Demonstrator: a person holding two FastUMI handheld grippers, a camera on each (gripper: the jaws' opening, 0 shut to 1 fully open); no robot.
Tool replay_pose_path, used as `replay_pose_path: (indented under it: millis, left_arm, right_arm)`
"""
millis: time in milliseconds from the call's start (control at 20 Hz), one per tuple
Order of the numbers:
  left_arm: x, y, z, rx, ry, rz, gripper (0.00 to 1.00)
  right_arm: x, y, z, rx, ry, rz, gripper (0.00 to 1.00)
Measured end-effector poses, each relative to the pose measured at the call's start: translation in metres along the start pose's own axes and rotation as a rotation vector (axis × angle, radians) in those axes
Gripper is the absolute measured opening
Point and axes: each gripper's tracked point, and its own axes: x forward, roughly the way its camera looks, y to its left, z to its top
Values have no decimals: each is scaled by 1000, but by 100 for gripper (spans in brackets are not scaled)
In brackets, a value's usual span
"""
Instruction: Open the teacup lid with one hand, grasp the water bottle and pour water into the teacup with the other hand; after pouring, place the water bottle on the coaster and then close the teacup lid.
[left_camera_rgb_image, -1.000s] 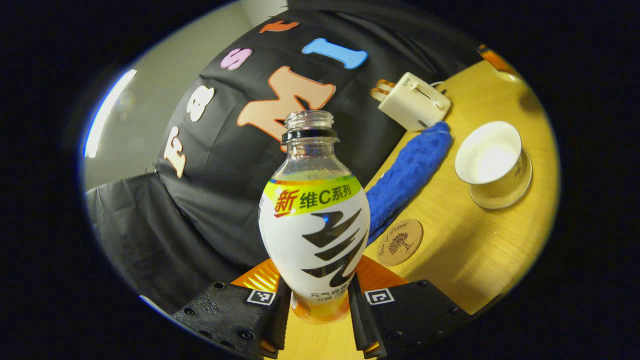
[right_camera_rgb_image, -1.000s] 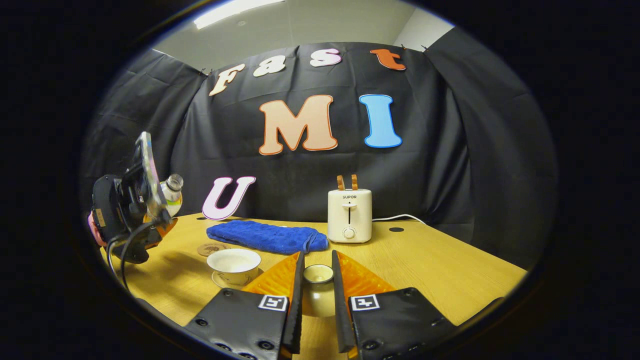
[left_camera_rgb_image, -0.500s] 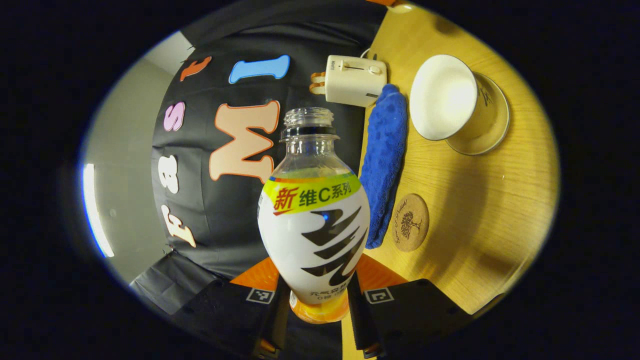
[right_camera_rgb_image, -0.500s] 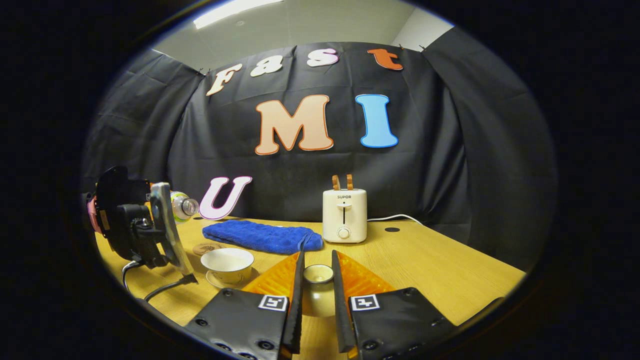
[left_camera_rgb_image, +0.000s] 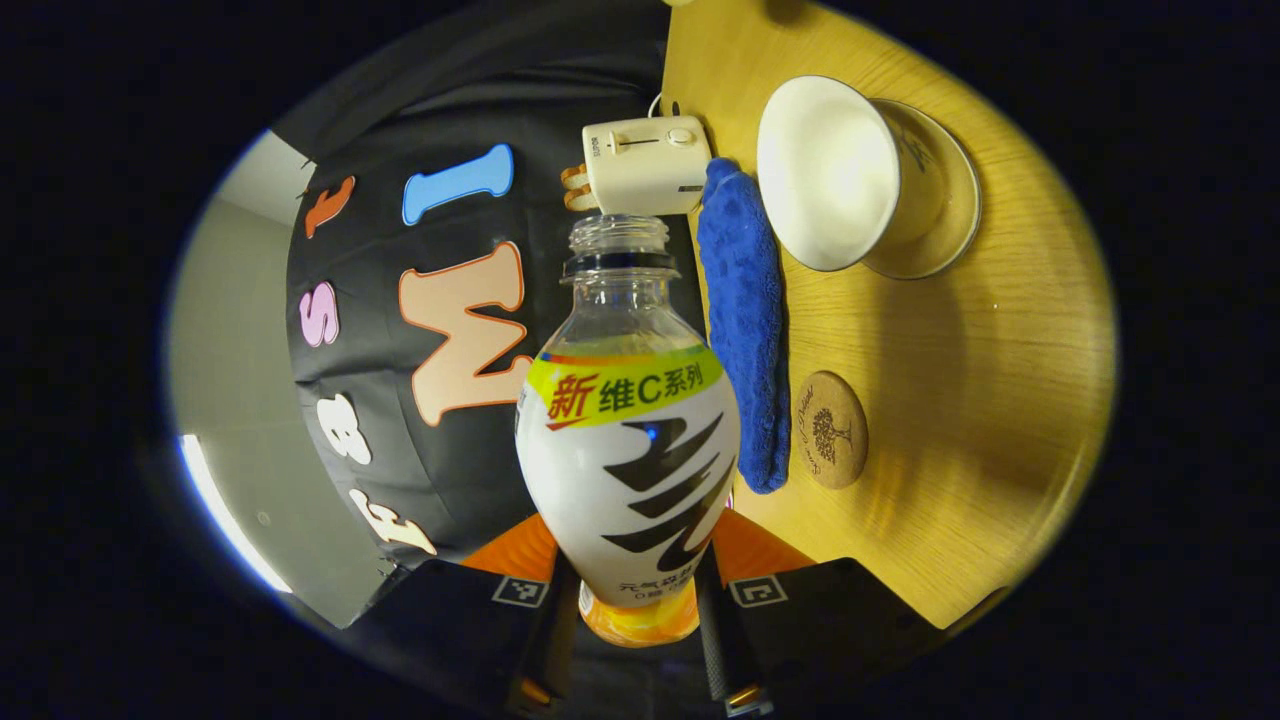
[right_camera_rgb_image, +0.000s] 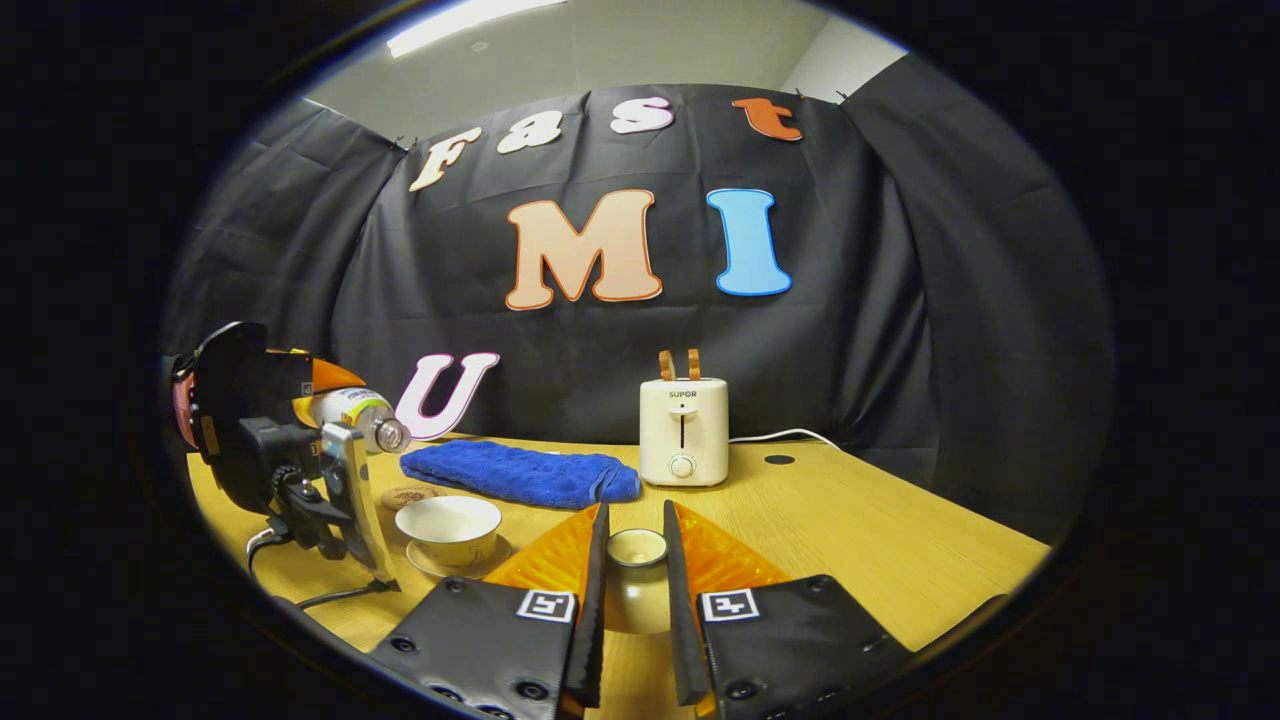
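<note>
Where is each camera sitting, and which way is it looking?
Left gripper view: rides on the left gripper, tipped sideways, looking along its fingers past the clear labelled water bottle they clamp, toward the wooden table.
Right gripper view: rides on the right gripper, level, looking across the table at the booth's wall; its fingers pinch the small round teacup lid.
Both show the white teacup on its saucer, long blue towel, cream toaster and round cork coaster.

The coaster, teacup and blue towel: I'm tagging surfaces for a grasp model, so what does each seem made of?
Coaster: likely cork or wood, matte tan disc with a dark tree print. Teacup: probably glazed ceramic, glossy white inside, on a matching saucer. Blue towel: soft, nubby fabric, perhaps microfibre.
</note>
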Motion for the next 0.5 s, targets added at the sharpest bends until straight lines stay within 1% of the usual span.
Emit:
replay_pose_path:
  millis: [100, 200, 250, 300, 500]
  left_arm:
    - [-1, 1, 1, 40, 1, -7, 50]
    - [-1, 0, 2, 59, -1, -18, 50]
    - [0, 1, 4, 73, 0, -19, 50]
    - [1, 3, 5, 81, -3, -14, 50]
    - [-4, 4, 7, 108, -1, -16, 50]
  right_arm:
    - [0, 0, 0, 0, 0, 0, 30]
    - [0, 0, 0, 0, -1, 0, 30]
    - [0, 0, 0, 0, 0, 0, 33]
    - [0, 0, 0, 0, -1, 0, 30]
    - [0, 0, 0, 0, -1, 0, 31]
